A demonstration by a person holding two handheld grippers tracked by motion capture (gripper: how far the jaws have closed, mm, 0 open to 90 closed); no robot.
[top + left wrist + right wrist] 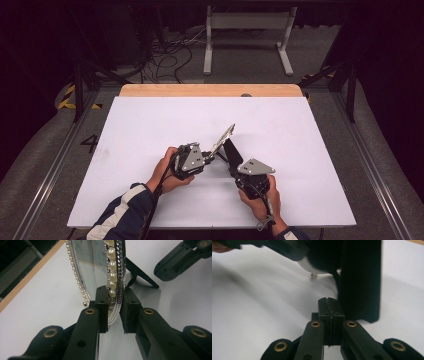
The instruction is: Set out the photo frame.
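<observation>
An oval picture frame point(223, 139) with a silver beaded rim and a ring of pearls point(111, 277) stands tilted on the white table top. My left gripper point(212, 156) is shut on its lower edge, one pad on the pearl face and one on the back point(114, 312). A black easel stand point(140, 273) juts from the frame's back. My right gripper point(231, 152) is shut with nothing between its pads point(329, 303). Its tips sit just left of the black stand point(360, 277), low by the table; I cannot tell whether they touch it.
The white board point(150, 125) lies on a wooden table whose bare strip point(210, 90) shows at the far edge. Beyond it, on the floor, are a grey metal stand point(247, 30) and loose cables point(170, 55). Both forearms come in from the near edge.
</observation>
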